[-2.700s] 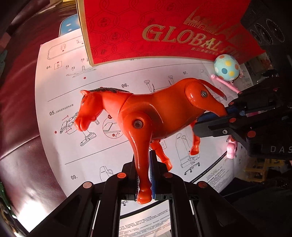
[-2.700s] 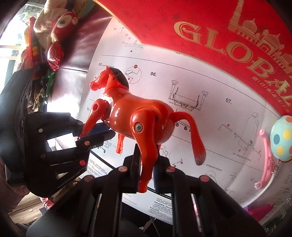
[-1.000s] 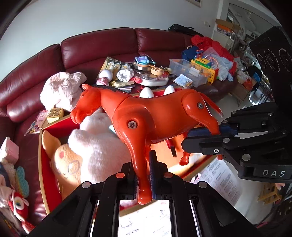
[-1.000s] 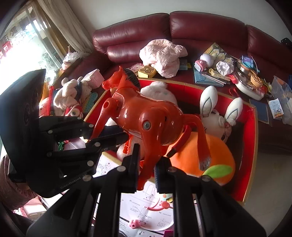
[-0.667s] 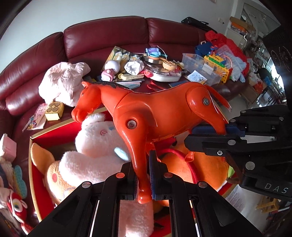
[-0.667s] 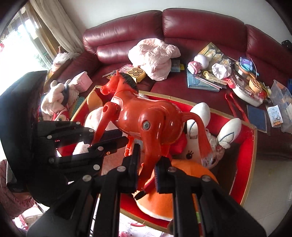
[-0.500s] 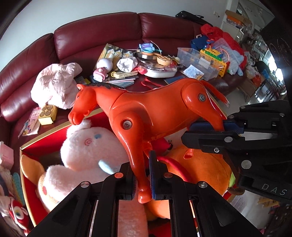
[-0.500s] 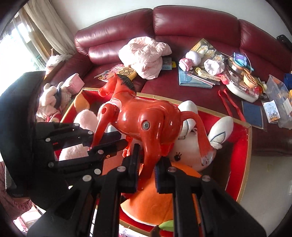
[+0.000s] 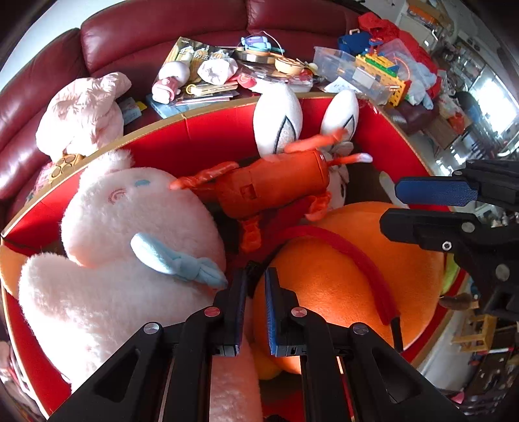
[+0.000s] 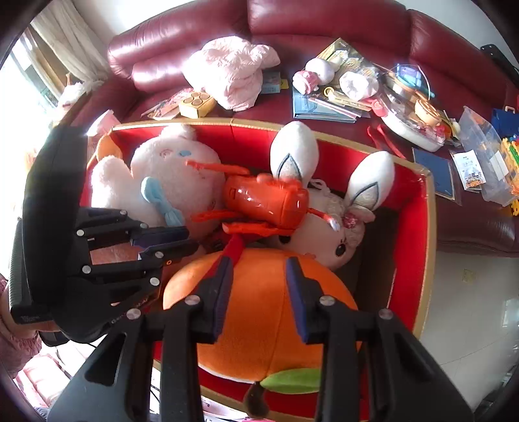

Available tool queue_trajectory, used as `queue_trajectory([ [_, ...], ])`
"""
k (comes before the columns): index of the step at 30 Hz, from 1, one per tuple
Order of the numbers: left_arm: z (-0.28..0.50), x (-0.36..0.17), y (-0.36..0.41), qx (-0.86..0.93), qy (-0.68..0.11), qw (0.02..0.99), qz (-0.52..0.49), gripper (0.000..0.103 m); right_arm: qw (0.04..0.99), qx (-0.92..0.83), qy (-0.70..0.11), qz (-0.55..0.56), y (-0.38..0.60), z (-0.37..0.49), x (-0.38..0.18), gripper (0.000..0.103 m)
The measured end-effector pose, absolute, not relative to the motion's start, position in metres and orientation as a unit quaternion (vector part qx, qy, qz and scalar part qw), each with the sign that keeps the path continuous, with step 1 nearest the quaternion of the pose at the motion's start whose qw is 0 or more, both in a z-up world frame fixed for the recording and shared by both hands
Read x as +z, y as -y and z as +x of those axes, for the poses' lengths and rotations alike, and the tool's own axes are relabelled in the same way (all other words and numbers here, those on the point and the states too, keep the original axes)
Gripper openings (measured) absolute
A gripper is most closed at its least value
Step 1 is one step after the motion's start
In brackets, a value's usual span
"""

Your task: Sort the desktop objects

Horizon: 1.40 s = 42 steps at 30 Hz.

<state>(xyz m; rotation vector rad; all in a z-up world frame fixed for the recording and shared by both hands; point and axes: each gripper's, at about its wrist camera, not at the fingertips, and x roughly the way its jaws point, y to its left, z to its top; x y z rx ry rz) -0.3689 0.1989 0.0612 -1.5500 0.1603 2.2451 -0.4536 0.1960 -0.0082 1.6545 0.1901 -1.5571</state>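
The horse [image 9: 269,188] lies belly-up in the red box [image 10: 418,233], legs blurred, wedged between the white plush [image 9: 129,227] on the left, the rabbit [image 10: 327,224] at the far side and the orange plush [image 10: 259,311] nearest me. I think it rests on them, though its underside is hidden. My left gripper [image 9: 253,308] hangs over the box, jaws slightly apart and empty. My right gripper [image 10: 259,292] is spread wide, holding nothing. The sofa [image 10: 324,29] behind is littered with toys.
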Motion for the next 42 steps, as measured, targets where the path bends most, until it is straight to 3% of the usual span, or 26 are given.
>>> queue_trajectory([
  [3,-0.362,0.068,-0.196,0.808,-0.052,0.2,-0.551,0.017,0.419,-0.62,-0.067,0.66,-0.197,-0.451,-0.003,0.034],
  [4,-0.36,0.071,-0.195,0.811,-0.05,0.2,-0.548,0.039,0.42,-0.618,-0.066,0.661,-0.197,-0.448,-0.001,0.035],
  [5,-0.357,0.074,-0.195,0.813,-0.049,0.199,-0.545,0.068,0.421,-0.616,-0.067,0.662,-0.197,-0.445,0.001,0.039],
  [6,-0.354,0.078,-0.194,0.816,-0.043,0.207,-0.539,0.077,0.422,-0.615,-0.068,0.663,-0.196,-0.442,0.003,0.043],
  [9,-0.341,0.087,-0.195,0.827,-0.068,0.195,-0.523,0.084,0.423,-0.617,-0.063,0.661,-0.197,-0.433,0.011,0.055],
  [11,-0.332,0.092,-0.195,0.832,-0.079,0.186,-0.516,0.092,0.421,-0.617,-0.061,0.662,-0.197,-0.428,0.015,0.072],
  [17,-0.309,0.111,-0.178,0.846,-0.073,0.138,-0.509,0.093,0.4,-0.621,-0.055,0.671,-0.206,-0.414,0.03,0.098],
  [22,-0.294,0.118,-0.151,0.83,-0.048,0.071,-0.551,0.093,0.374,-0.609,-0.074,0.696,-0.212,-0.4,0.042,0.101],
  [32,-0.242,0.164,-0.122,0.865,-0.064,0.03,-0.497,0.093,0.381,-0.586,-0.106,0.707,-0.217,-0.357,0.073,0.102],
  [42,-0.243,0.145,-0.134,0.836,-0.057,-0.003,-0.546,0.093,0.383,-0.561,-0.14,0.72,-0.208,-0.34,0.07,0.103],
])
